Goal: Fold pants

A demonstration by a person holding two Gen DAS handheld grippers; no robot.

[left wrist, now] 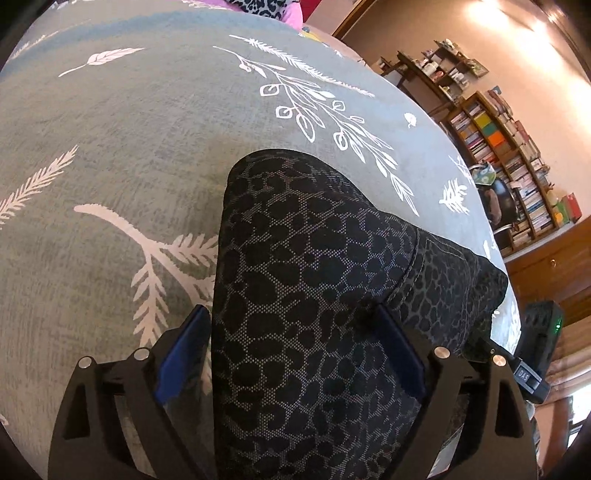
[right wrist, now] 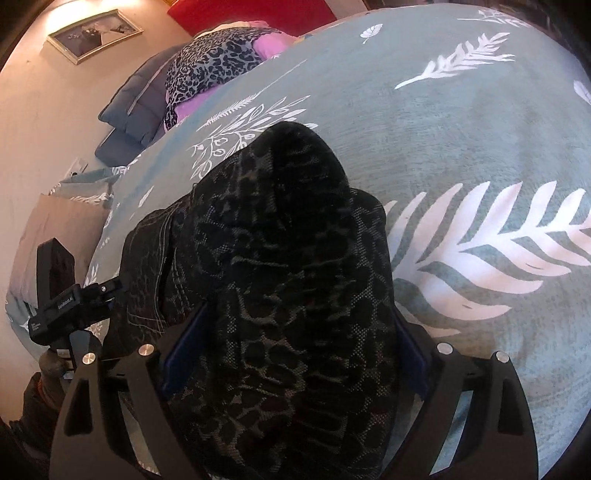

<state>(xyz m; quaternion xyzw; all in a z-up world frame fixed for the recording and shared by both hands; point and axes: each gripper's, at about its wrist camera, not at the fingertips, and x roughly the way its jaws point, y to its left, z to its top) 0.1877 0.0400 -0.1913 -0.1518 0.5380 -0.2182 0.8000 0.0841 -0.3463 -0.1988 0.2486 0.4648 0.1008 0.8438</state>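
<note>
Both tongs, left [left wrist: 291, 354] and right [right wrist: 295, 354], clamp bunched pants [left wrist: 314, 258] over the bed [left wrist: 110, 147]; uneven grip risks a crooked fold.

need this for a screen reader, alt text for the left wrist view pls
Dark leopard-print pants fill the space between the left gripper's blue-padded fingers, draping forward over a grey-green bedspread printed with white leaves. A bookshelf stands against the wall at right.

Pants [left wrist: 295, 280] coarse woven cloth; bedspread [left wrist: 129, 122] matt, fuzzy

Leaf-print bedspread [left wrist: 155, 122], bookshelf [left wrist: 517, 173] (crammed), framed picture [right wrist: 94, 35]
</note>
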